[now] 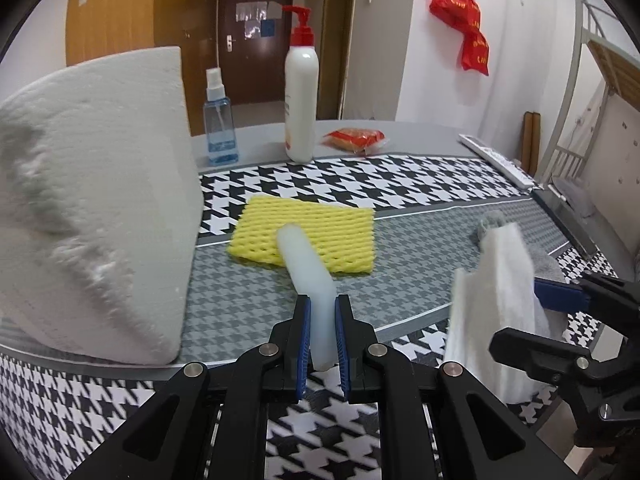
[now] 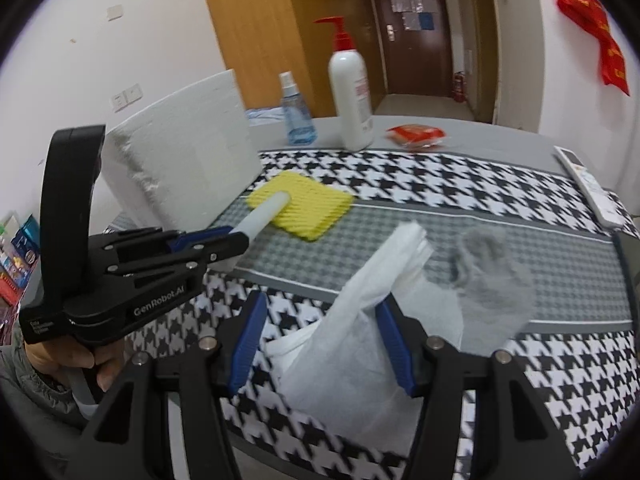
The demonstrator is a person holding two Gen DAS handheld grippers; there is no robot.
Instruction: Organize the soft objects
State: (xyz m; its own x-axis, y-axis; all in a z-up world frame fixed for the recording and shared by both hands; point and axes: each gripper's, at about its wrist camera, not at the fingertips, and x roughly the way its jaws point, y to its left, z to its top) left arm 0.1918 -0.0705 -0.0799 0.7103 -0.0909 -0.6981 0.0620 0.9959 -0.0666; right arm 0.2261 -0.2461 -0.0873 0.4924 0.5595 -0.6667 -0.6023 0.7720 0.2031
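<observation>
My left gripper (image 1: 322, 304) is shut on a white foam tube (image 1: 308, 272), whose far end hangs over a yellow foam net pad (image 1: 320, 228) on the table; the same tube (image 2: 264, 212), pad (image 2: 304, 204) and left gripper (image 2: 224, 240) show in the right wrist view. My right gripper (image 2: 320, 312) stands open around a white cloth (image 2: 352, 340) that drapes between its jaws and looks blurred; the cloth also shows in the left wrist view (image 1: 496, 304). A grey sock (image 2: 492, 276) lies just beyond the cloth. A big white foam block (image 1: 88, 200) stands at the left.
A white pump bottle (image 1: 301, 92), a blue spray bottle (image 1: 219, 124) and a red snack packet (image 1: 356, 138) stand at the table's far edge. A white remote (image 2: 588, 184) lies at the right edge. A houndstooth cloth (image 1: 360, 180) covers the table.
</observation>
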